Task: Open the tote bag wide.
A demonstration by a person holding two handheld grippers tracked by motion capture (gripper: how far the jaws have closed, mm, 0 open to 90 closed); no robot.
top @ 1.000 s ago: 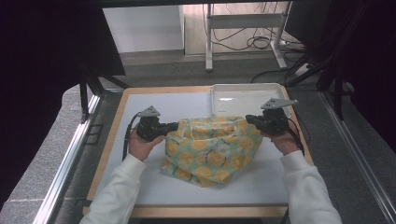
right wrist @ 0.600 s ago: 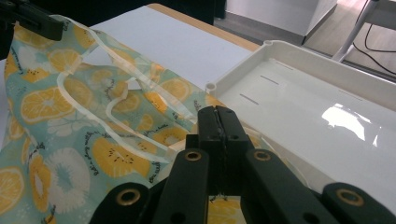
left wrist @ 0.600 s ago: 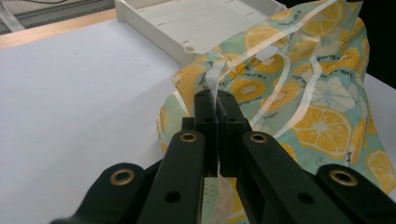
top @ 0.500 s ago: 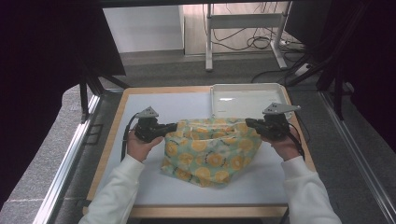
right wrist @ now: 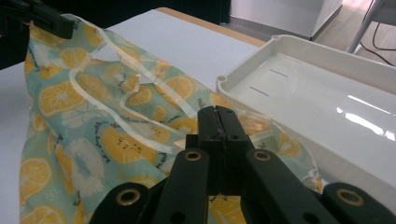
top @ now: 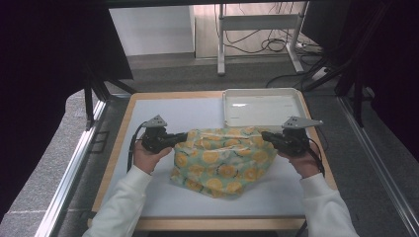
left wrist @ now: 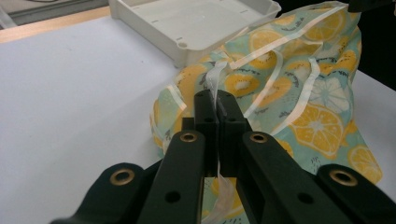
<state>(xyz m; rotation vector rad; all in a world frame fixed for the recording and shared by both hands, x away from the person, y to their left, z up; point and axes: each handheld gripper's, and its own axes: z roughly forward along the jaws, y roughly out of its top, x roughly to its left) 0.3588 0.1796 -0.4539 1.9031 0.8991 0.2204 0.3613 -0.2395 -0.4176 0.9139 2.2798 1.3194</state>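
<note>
Left gripper (top: 184, 138) is clamped on one top corner of the fruit-print cloth bag (top: 225, 160), its jaws pinching a pale strip of the bag's edge (left wrist: 215, 88) between them in the left gripper view. Right gripper (top: 266, 135) pinches the opposite top corner, jaws pressed together on the fabric in the right gripper view. Between the two grippers the bag's top edge is stretched taut, so its long axis runs straight from one gripper to the other across the white table (top: 163, 111). Below that line the bag sags toward the person, its lower part resting on the table. Just beyond the right gripper sits a white tray (top: 262, 94), touching the bag's far edge.
</note>
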